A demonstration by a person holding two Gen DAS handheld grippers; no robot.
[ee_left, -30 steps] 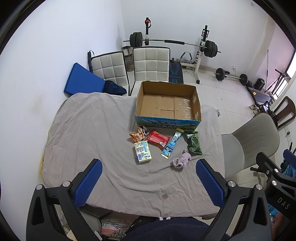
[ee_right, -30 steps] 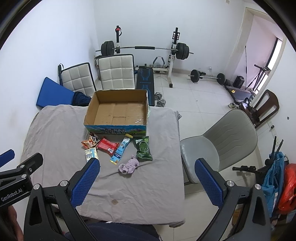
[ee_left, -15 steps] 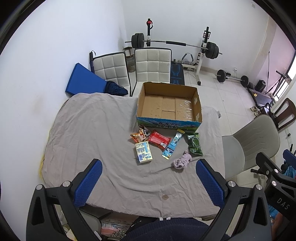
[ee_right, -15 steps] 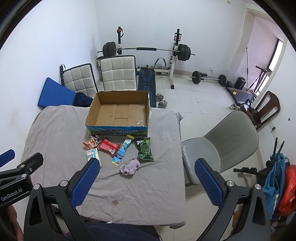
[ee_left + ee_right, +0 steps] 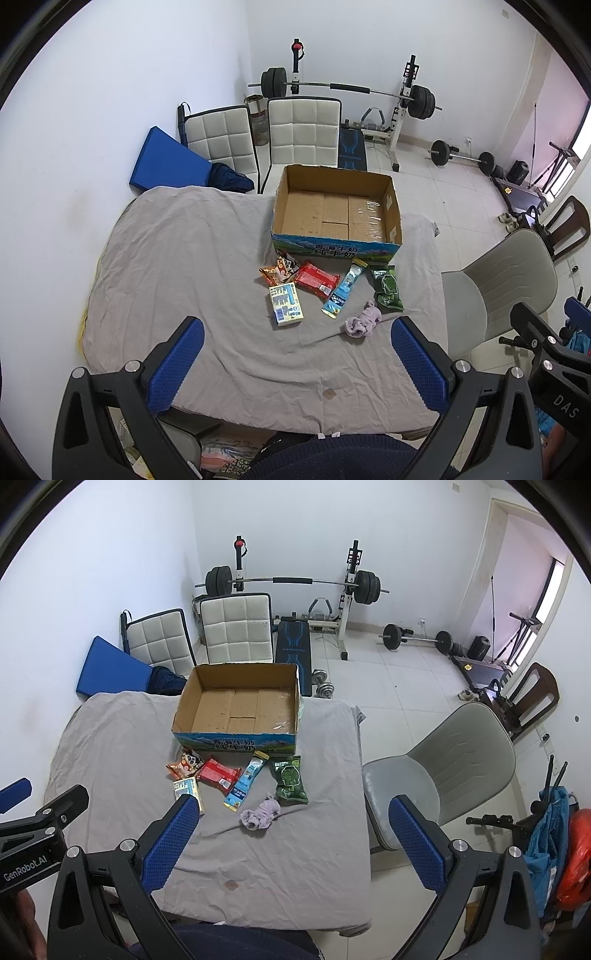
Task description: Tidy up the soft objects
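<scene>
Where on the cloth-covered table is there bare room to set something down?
Bare cloth lies left of the cardboard box and the snack packets, out to the table's left edge, and nearside of the purple sock. Crowded right before the box: red packet, green packet.

Home gym room: barbell rack (image 5: 345, 88), dumbbells (image 5: 323, 688).

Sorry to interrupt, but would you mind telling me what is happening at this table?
A person holds two grippers above a cloth-covered table. The left gripper and right gripper both have jaws open and hold nothing. Snack packets, a small carton and a lilac fabric bundle lie before an empty cardboard box; nothing is packed yet.
</scene>
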